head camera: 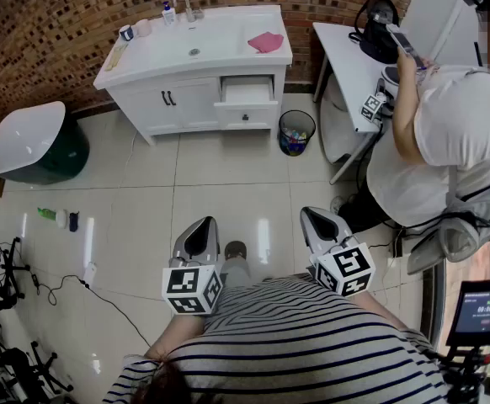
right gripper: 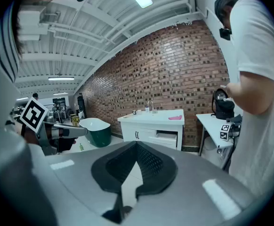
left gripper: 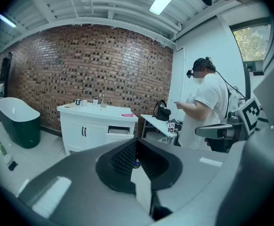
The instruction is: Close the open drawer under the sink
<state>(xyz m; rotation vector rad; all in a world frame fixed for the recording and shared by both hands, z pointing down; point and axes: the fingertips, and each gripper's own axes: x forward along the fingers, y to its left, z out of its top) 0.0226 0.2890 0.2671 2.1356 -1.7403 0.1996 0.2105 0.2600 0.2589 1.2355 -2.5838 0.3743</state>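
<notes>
Nothing is done yet, I judge: the drawer point(head camera: 247, 91) stands pulled out at the vanity's point(head camera: 173, 112) upper right corner. My left gripper point(head camera: 201, 230) and right gripper point(head camera: 316, 219) hang well apart from it, jaws pressed together, empty; approach and push are left

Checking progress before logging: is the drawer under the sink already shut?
No, the drawer juts out from the white cabinet, with its inside showing.
</notes>
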